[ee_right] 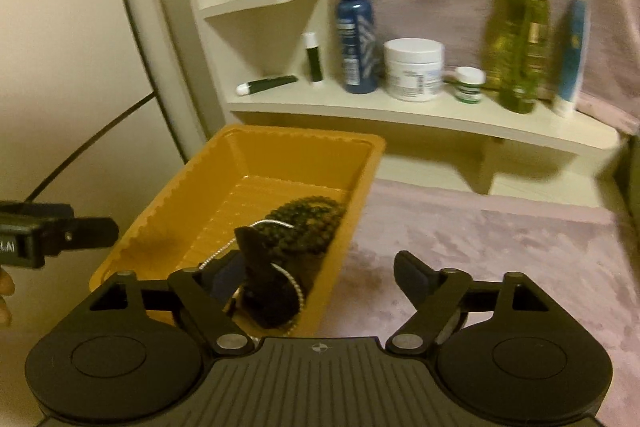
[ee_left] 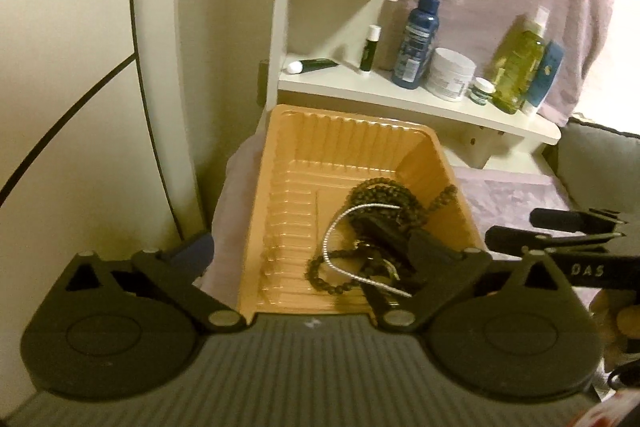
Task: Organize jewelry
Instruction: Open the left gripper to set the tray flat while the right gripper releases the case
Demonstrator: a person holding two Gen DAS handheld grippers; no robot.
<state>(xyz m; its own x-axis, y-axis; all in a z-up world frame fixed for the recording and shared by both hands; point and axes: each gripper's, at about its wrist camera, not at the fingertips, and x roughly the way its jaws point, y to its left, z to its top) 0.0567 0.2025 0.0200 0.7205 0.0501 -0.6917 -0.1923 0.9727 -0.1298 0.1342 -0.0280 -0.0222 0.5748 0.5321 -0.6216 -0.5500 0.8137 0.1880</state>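
An orange plastic tray (ee_left: 312,147) (ee_right: 224,183) sits on a pink cloth and holds dark bead strings (ee_left: 380,195) (ee_right: 308,223) and a silver chain (ee_left: 344,247) (ee_right: 256,231). My left gripper (ee_left: 300,243) is open, its right finger over the jewelry in the tray, its left finger outside the tray's left wall. My right gripper (ee_right: 328,267) is open, its left finger inside the tray above the chain, its right finger over the cloth. Each gripper shows at the edge of the other's view, my right gripper in the left wrist view (ee_left: 552,231) and my left gripper in the right wrist view (ee_right: 60,231).
A white shelf (ee_left: 420,103) (ee_right: 420,115) behind the tray carries a blue spray bottle (ee_right: 356,31), a white jar (ee_right: 414,69), a green oil bottle (ee_right: 516,35) and small tubes. A black cable (ee_left: 80,99) runs along the wall at left. Pink cloth (ee_right: 500,267) spreads to the right.
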